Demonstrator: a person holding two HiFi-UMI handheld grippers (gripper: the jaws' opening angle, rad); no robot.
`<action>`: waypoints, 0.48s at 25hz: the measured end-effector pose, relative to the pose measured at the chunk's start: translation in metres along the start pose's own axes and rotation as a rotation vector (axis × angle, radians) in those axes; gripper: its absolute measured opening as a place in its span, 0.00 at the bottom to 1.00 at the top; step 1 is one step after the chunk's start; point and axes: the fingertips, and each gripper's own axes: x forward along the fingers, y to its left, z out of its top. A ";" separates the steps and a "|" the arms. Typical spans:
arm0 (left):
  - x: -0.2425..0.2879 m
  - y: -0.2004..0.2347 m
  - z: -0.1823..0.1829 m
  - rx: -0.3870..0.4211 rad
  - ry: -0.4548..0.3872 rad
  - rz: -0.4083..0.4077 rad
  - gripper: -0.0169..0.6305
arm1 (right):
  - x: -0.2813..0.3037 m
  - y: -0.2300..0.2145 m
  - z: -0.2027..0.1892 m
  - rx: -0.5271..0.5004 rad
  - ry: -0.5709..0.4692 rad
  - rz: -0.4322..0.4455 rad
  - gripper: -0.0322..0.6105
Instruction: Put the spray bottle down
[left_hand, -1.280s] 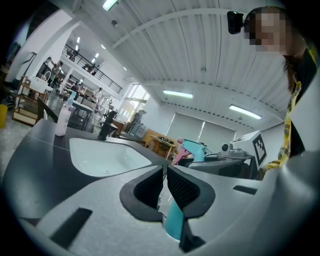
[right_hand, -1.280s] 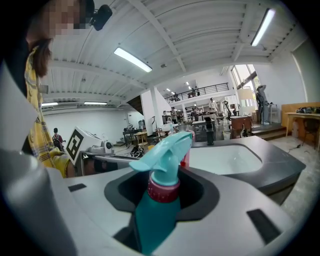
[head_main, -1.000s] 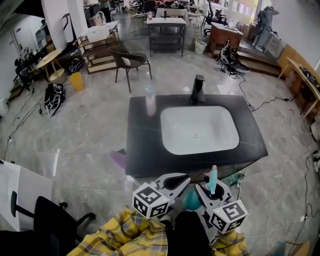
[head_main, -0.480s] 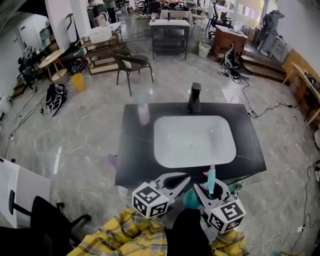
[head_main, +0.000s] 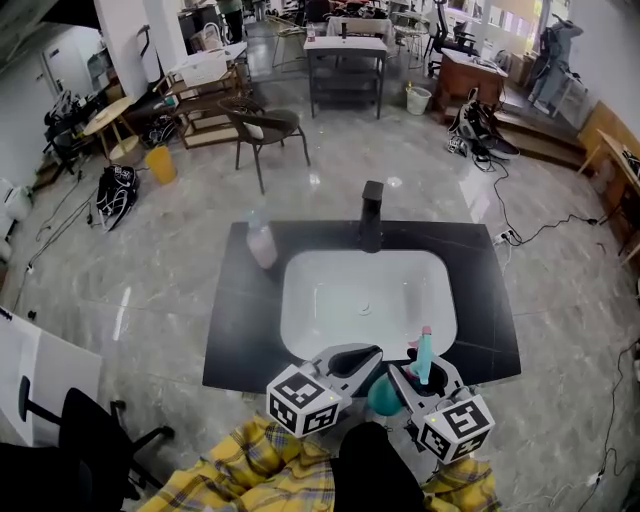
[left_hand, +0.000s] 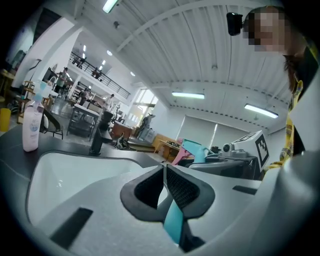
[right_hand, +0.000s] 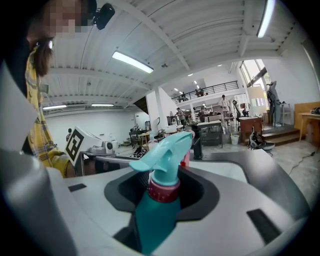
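Presently catalogued, one carrying step with set-down pending.

- **Item:** spray bottle (right_hand: 157, 197), teal body, pink collar and trigger tip. Held upright in the right tool (head_main: 425, 377), nozzle rising above the jaws and body hanging below them.
- **Right tool:** closed on the bottle just under the collar, one jaw on either side of it. It hangs over the near edge of the bench (head_main: 235, 330).
- **Left tool** (head_main: 357, 358): just left of the right tool, jaws together at the tips and apparently gripping nothing. A teal sliver shows in the slot behind the pads; what it is cannot be told.
- **Ahead of the tools:**
  - White sink basin (head_main: 330, 300), sunk in the dark bench.
  - Black faucet (head_main: 371, 215), beyond the basin.
  - Pale bottle (head_main: 261, 243), far ahead and to the left.

**Handling notes (judgement):**
- Choose flat dark bench, not the basin. The near rim directly under the tool looks narrow, while the strip ahead and to the right of the right tool looks broader.
- Keep the bottle upright and lower it until the whole base bears on the surface.
- Only then part the jaws.
- Draw the tool straight back along its own line, so the pads clear the collar and trigger without tipping the bottle.
- Keep the left tool off to its own side throughout.
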 end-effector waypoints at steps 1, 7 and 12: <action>0.009 0.001 0.002 0.000 -0.001 0.006 0.06 | 0.000 -0.010 0.001 0.001 0.001 0.004 0.29; 0.062 0.006 0.011 0.001 -0.004 0.032 0.06 | 0.001 -0.059 0.009 -0.001 0.007 0.038 0.29; 0.106 0.006 0.018 0.005 -0.016 0.047 0.06 | -0.003 -0.104 0.014 -0.018 0.010 0.051 0.29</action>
